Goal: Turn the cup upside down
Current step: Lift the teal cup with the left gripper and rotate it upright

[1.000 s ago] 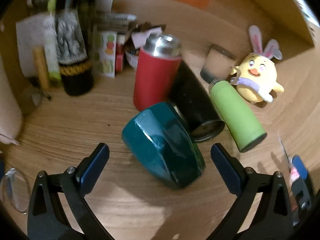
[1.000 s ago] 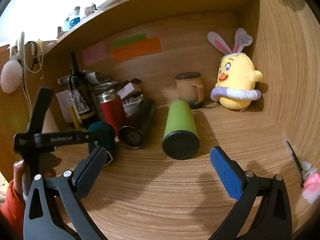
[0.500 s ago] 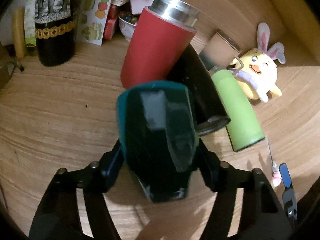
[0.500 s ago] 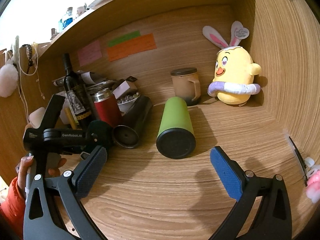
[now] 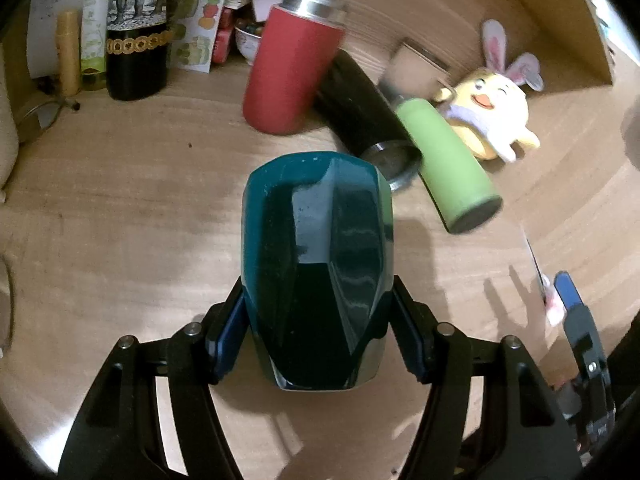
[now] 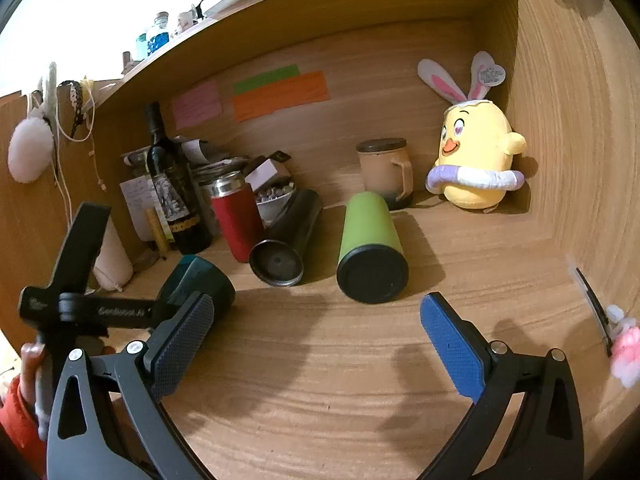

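Note:
A dark teal faceted cup [image 5: 318,264] lies on its side between the fingers of my left gripper [image 5: 318,336], which is shut on it and holds it above the wooden desk [image 5: 120,240]. It also shows in the right wrist view [image 6: 200,280], held at the left by the left gripper [image 6: 160,310]. My right gripper [image 6: 316,344] is open and empty, low over the desk's front, to the right of the cup.
A red tumbler [image 5: 292,64] stands upright. A black tumbler [image 5: 364,120] and a green tumbler [image 5: 448,164] lie on their sides behind the cup. A wine bottle [image 5: 136,28], a beige mug [image 6: 384,172] and a yellow plush chick [image 6: 476,160] stand at the back.
My left gripper moved forward around the teal cup, closed on it and lifted it off the desk. The right gripper stayed open and drifted slightly.

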### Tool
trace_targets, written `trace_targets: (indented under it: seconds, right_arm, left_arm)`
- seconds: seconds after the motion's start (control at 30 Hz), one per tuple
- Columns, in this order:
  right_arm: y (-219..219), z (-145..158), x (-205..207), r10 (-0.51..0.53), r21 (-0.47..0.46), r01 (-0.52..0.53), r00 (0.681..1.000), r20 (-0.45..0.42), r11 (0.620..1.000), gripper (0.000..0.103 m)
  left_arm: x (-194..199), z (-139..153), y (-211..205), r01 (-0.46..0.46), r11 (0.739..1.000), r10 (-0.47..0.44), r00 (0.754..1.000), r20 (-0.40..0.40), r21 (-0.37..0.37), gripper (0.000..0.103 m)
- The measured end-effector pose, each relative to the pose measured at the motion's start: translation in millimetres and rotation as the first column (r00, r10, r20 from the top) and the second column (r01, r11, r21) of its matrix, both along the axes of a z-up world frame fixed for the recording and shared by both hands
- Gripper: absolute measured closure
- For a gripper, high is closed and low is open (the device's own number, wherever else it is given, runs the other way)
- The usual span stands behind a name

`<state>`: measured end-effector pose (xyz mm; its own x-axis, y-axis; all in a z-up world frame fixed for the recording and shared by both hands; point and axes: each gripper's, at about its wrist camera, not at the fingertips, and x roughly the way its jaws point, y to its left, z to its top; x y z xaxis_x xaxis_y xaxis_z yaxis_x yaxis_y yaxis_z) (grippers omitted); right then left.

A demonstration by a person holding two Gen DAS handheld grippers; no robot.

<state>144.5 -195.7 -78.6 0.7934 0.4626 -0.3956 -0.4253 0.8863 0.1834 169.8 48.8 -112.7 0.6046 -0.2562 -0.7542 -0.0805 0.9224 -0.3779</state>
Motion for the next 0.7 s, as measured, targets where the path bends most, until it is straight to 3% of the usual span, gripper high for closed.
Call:
trace_targets:
  seconds: [0.4, 0.53, 0.7]
  right_arm:
    - [-4.2, -3.6, -38.3, 0.015, -0.034, -0.015, 1.0, 0.007, 0.999, 0.0]
    - [7.9, -7.6, -43.0, 0.052, -0.049, -0.052, 0.999, -0.003, 0.997, 0.0]
    - [39.3, -20.3, -40.5, 0.116, -0.058, -0.117, 0.993, -0.024, 0.991, 0.0]
  left_arm:
    - [-35.9, 0.1, -33.6, 0.026, 0.999, -0.027, 0.999, 0.044, 0.03, 0.038]
    - [-57.8, 14.6, -25.9, 0.028, 0.998, -0.035, 0.992, 0.118, 0.064, 0.028]
    - [-83.5, 38.8, -3.2, -0.042, 0.984, -0.003, 0.967, 0.255, 0.171, 0.027]
